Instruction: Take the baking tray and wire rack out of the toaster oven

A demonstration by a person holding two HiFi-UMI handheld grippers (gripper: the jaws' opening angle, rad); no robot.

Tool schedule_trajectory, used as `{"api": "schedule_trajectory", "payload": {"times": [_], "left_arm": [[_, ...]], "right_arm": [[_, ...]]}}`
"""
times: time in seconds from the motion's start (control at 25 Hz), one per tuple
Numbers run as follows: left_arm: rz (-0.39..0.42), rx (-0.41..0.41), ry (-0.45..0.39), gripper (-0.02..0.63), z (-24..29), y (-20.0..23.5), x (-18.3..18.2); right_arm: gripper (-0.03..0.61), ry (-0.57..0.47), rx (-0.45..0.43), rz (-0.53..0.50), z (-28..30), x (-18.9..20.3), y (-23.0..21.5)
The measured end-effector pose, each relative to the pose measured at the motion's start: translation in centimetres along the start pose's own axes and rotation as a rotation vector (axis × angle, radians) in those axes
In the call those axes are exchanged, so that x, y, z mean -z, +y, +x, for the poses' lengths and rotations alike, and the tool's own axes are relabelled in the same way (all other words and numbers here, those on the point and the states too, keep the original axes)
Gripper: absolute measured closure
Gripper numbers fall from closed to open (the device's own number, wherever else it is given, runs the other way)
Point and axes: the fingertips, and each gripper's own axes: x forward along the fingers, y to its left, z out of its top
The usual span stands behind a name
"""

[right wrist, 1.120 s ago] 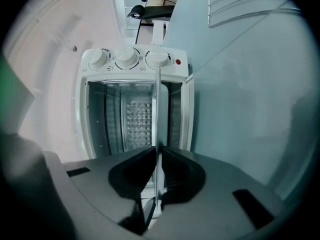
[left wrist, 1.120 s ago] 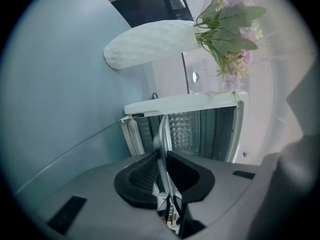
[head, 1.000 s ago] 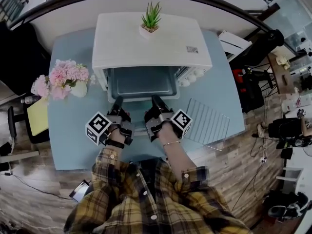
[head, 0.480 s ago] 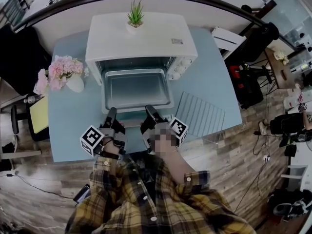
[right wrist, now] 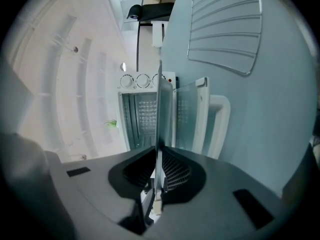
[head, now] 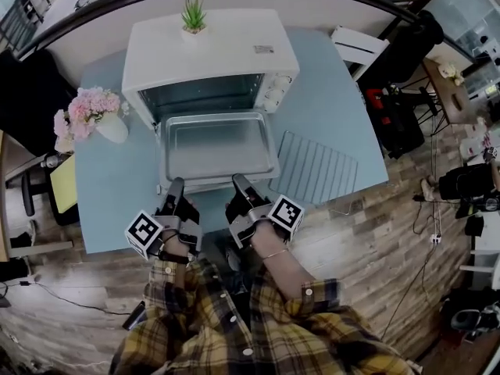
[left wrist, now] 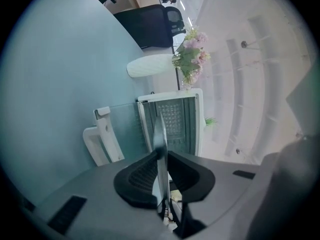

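Observation:
The metal baking tray (head: 217, 145) hangs level in front of the white toaster oven (head: 205, 51), almost wholly out of the open cavity (head: 199, 96). My left gripper (head: 176, 187) is shut on the tray's near rim at the left, and my right gripper (head: 237, 183) is shut on it at the right. In the left gripper view the rim (left wrist: 160, 131) runs edge-on between the dark pads of the left gripper (left wrist: 161, 156). The right gripper (right wrist: 159, 154) clamps the rim (right wrist: 163, 111) the same way. The wire rack (head: 317, 167) lies flat on the table, right of the tray.
The oven's door is folded down under the tray, its white handle (left wrist: 102, 139) visible beside the rim. A vase of pink flowers (head: 88, 112) stands left of the oven and a small plant (head: 192, 12) sits on top. The blue table's near edge (head: 109, 244) lies under my grippers.
Both grippers have drawn back toward the table's near edge with the tray, which has slid from mostly inside the oven to almost fully out. The wire rack has not moved.

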Motion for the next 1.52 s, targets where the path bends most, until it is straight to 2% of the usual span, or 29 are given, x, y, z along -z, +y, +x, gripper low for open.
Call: {"api": "schedule_trajectory", "payload": {"times": [0.28,0.72,0.96,1.2,1.52], "left_arm": [[0.018,-0.001,0.125,0.552,2.1,0.0,5.2],[0.085,0.022,0.47,0.548,6.8,-1.2,20.5],[0.119,-0.008,0.622,0.543,7.8,-0.6,27.1],[0.118,-0.035,0.688,0.541,8.8,0.5,30.4],[0.091,-0.081,0.667,0.551,9.8,2.3,29.9]], "right_arm": [[0.534,-0.125,-0.007,0.02,-4.5,-3.8,-1.0],[0.534,-0.474,-0.039,0.024,-16.8,-14.1,-1.7],[0.538,-0.607,-0.029,0.022,-22.2,-18.0,-2.5],[0.548,-0.668,0.001,0.028,-24.3,-20.3,-3.9],[0.561,-0.64,0.023,0.022,-22.9,-21.2,-4.8]]}}
